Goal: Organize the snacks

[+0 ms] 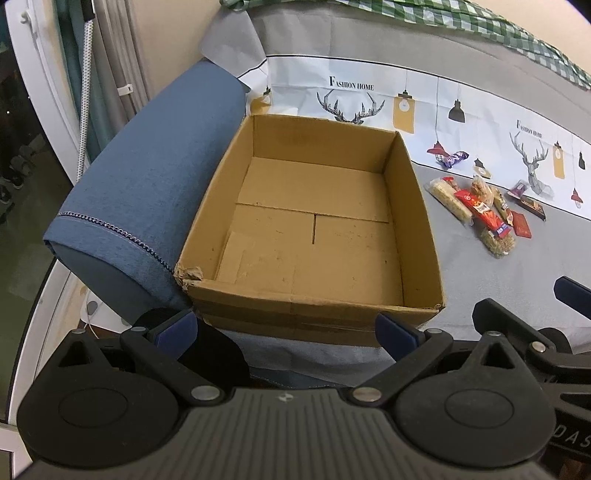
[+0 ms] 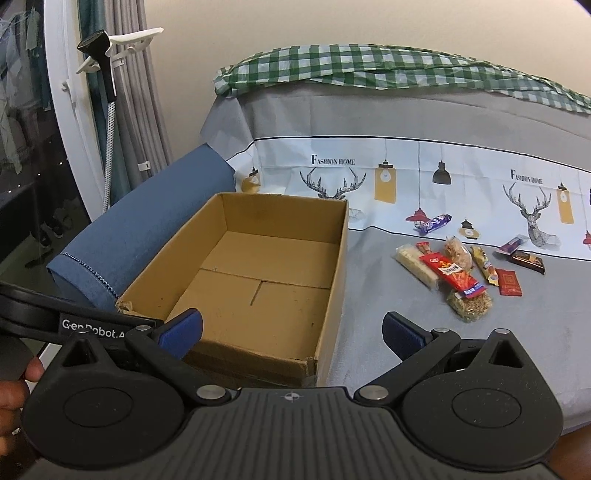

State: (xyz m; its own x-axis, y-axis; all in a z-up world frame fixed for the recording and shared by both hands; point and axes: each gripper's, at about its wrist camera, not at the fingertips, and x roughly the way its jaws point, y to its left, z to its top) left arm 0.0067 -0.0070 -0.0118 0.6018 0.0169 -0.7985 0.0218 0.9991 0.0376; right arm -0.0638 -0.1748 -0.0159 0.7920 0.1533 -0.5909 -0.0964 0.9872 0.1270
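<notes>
Several small packets, snacks (image 2: pixel 458 273), lie in a loose cluster on the grey cover to the right of the empty box (image 2: pixel 258 280), well apart from it; a purple packet (image 2: pixel 435 223) sits just beyond them. Judged light, crinkly, slippery, contents crushable: pinch across the narrow middle. Left claw (image 1: pixel 286 330) and right claw (image 2: pixel 291 332) both gape, holding nothing, near the box's front edge.

wall (image 2: pixel 332 22): beige | curtain (image 2: pixel 147 110): grey | sofa (image 2: pixel 369 122): grey cover | armrest (image 2: pixel 147 229): blue
</notes>
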